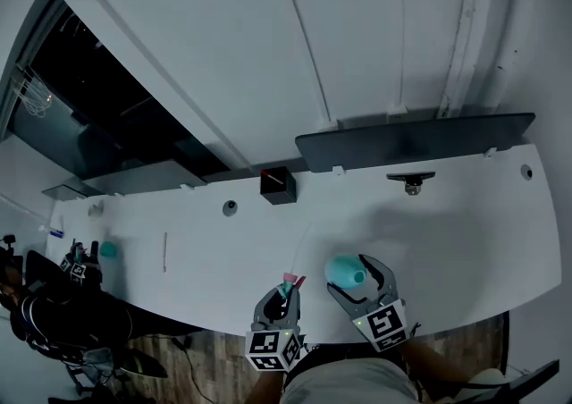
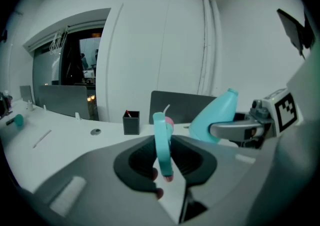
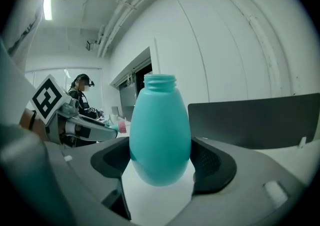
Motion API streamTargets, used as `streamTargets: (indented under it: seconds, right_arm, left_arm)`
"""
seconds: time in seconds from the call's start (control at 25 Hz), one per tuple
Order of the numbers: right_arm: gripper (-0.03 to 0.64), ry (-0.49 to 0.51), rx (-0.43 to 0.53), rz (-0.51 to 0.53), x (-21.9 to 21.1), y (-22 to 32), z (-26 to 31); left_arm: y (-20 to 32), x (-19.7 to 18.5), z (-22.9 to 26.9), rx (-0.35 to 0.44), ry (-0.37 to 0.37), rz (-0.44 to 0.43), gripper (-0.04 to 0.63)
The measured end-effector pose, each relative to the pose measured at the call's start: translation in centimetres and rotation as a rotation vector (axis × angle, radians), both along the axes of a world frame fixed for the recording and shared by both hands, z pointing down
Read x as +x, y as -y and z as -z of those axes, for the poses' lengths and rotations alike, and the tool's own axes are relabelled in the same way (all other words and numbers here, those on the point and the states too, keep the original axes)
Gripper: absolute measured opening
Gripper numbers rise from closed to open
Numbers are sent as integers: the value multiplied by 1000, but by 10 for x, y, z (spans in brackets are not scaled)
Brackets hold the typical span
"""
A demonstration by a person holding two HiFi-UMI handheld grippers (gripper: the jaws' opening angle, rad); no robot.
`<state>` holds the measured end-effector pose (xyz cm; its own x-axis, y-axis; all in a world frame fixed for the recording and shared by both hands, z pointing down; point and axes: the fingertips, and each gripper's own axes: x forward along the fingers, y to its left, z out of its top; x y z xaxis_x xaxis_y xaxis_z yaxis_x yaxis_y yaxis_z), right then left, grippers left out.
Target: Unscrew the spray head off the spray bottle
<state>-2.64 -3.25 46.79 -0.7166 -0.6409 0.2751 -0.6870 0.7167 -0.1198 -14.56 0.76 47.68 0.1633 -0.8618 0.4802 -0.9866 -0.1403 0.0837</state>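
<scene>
Pinching the spray head [image 2: 162,145], the left gripper [image 1: 288,293] has its jaws drawn close on the flat sides of this narrow teal part. Pink parts show at the head's top and bottom, and a thin white tube [image 2: 165,109] rises from it. The head is off the bottle [image 3: 160,130] and held apart from it, just to its left in the head view.

The right gripper [image 1: 362,275] has its jaws spread wide and pressed on the bottle's belly, one pad on each side. The bottle is smooth, plain teal and egg-shaped, widest low down and narrowing to a short ringed neck. Its mouth stands open and uncapped. In the right gripper view it stands upright between the jaws; in the left gripper view it leans, neck up and to the right. Both grippers hang over the near edge of the white table [image 1: 206,259].

Farther back on the table stands a small black box [image 1: 278,185] with a red item in it. Beyond it, a dark panel [image 1: 416,141] runs along the white wall [image 1: 268,54]. A person [image 3: 80,95] stands far off at left in the right gripper view.
</scene>
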Motion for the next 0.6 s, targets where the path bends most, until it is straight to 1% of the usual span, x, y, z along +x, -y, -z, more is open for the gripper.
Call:
streamTargets:
  seconds: [0.12, 0.24, 0.44, 0.6]
  right_arm:
    - [373, -16, 36, -33, 0, -13, 10]
    - [373, -49, 93, -67, -3, -27, 19]
    - [373, -109, 110, -157, -7, -74, 26]
    - [373, -135, 125, -263, -1, -105, 39]
  left_arm:
    - [-8, 4, 6, 20, -38, -39, 83]
    - [-15, -2, 14, 65, -46, -83, 83]
    - [-56, -22, 19, 108, -51, -142, 83]
    - [-78, -33, 12, 122, -58, -220, 83]
